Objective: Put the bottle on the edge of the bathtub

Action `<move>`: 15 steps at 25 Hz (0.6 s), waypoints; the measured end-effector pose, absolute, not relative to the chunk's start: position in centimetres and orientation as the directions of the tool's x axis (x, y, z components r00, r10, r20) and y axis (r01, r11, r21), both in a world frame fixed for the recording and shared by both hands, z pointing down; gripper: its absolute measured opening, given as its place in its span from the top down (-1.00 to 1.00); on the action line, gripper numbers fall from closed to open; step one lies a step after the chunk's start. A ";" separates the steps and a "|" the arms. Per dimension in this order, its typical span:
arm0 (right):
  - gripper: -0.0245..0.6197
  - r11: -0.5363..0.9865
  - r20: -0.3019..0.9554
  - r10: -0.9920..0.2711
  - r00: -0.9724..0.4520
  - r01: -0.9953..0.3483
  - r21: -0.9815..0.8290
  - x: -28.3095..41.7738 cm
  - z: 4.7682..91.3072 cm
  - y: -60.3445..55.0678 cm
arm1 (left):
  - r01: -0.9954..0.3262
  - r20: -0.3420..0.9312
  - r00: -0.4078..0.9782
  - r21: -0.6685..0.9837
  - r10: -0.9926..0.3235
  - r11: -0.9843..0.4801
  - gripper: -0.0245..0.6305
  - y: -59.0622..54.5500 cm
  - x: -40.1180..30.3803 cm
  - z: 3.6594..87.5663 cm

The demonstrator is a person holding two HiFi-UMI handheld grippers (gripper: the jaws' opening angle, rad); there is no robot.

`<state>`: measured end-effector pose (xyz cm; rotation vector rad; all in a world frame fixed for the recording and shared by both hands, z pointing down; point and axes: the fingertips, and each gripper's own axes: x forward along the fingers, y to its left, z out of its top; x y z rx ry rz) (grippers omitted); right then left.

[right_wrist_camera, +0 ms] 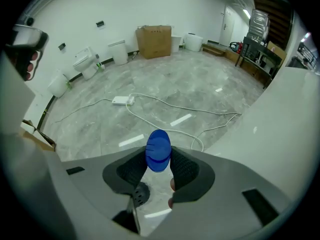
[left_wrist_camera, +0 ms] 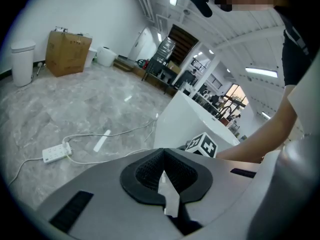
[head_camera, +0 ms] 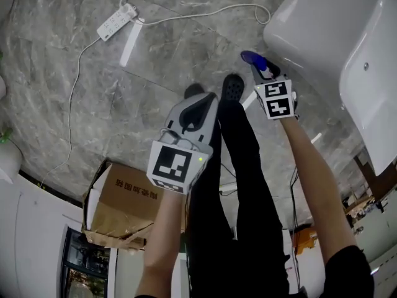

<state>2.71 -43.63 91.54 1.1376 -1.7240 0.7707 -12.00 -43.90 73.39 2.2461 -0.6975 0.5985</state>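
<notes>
A bottle with a blue top (right_wrist_camera: 158, 150) is clamped between the black pads of my right gripper (right_wrist_camera: 159, 165), which is shut on it. In the head view the bottle (head_camera: 254, 59) sticks out ahead of that gripper (head_camera: 263, 72), just left of the white bathtub (head_camera: 322, 30) and above the floor. The tub's wall (right_wrist_camera: 280, 129) fills the right side of the right gripper view. My left gripper (head_camera: 194, 98) hangs lower left of the bottle, shut, with nothing between its pads (left_wrist_camera: 162, 156). The tub (left_wrist_camera: 182, 121) and the right gripper's marker cube (left_wrist_camera: 202, 145) lie ahead of it.
A white power strip (head_camera: 116, 21) and its cable lie on the grey marble floor, with a white strip (head_camera: 131, 42) beside it. An open cardboard box (head_camera: 124, 207) stands behind my left arm. The person's dark legs and shoe (head_camera: 233, 87) are between the grippers.
</notes>
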 end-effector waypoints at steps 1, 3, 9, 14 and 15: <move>0.47 0.381 0.921 -0.355 -0.162 -0.924 -0.016 3.1 92.7 -43.9 | -0.629 0.590 0.749 0.487 -0.302 -0.607 0.89 -43.8 -11.6 74.1; 0.47 0.387 0.927 -0.341 -0.158 -0.922 -0.015 3.6 95.0 -44.4 | -0.628 0.593 0.750 0.495 -0.295 -0.601 0.89 -43.7 -10.7 75.5; 0.47 0.450 0.943 -0.300 -0.143 -0.893 0.008 4.6 101.0 -45.8 | -0.636 0.595 0.746 0.502 -0.299 -0.587 0.89 -44.4 -8.8 79.2; 0.47 0.494 0.951 -0.282 -0.129 -0.869 0.028 5.2 105.6 -46.5 | -0.641 0.611 0.735 0.486 -0.294 -0.594 0.89 -45.1 -8.2 82.7; 0.47 0.502 0.953 -0.274 -0.127 -0.864 0.029 5.1 106.5 -46.5 | -0.643 0.616 0.732 0.483 -0.292 -0.594 0.89 -45.2 -8.3 83.3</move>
